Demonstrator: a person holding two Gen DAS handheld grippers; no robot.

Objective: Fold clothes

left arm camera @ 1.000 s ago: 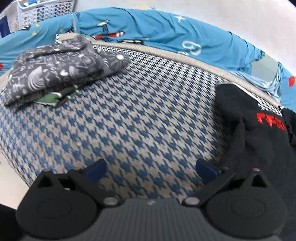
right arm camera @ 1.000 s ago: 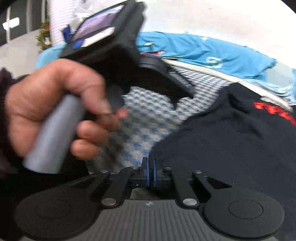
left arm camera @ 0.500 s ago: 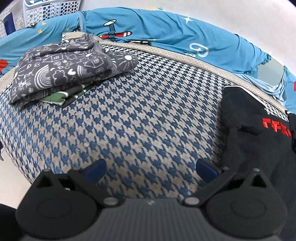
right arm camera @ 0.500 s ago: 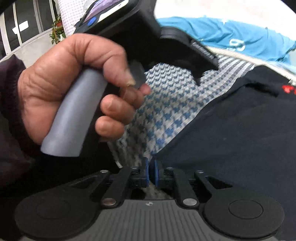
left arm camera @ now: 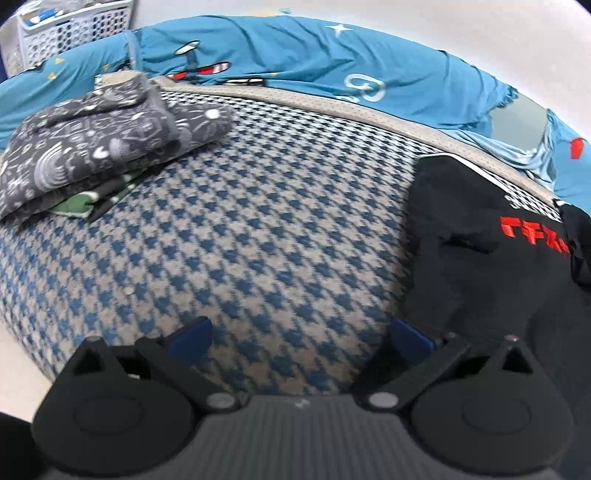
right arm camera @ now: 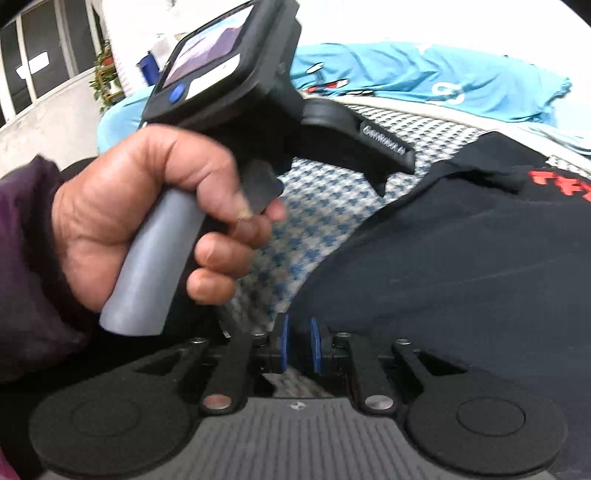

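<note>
Left wrist view looks down over a houndstooth-patterned cushion (left arm camera: 258, 229) in blue and beige. The left tongs (left arm camera: 299, 338) stand released, their blue pads wide apart over bare fabric with nothing between them. A black garment (left arm camera: 480, 280) with red lettering lies on the right side of the cushion, its edge just beside the right-hand pad. At the far left sits a folded stack: a grey garment with white doodles (left arm camera: 96, 147) on top of a green one (left arm camera: 79, 205) that peeks out beneath. Behind the cushion spreads a blue sheet printed with aeroplanes (left arm camera: 295, 48), and a white laundry basket (left arm camera: 70, 29) shows in the top left corner.

Right wrist view shows the right tongs (right arm camera: 298, 345) with only a narrow gap between the blue pads and no cloth caught in it; the black garment (right arm camera: 443, 266) lies just past their tips and to the right. A hand (right arm camera: 147, 214) in a dark sleeve grips the grey handle of the other gripper, whose screen faces upward, above the houndstooth cushion (right arm camera: 314, 206).
</note>
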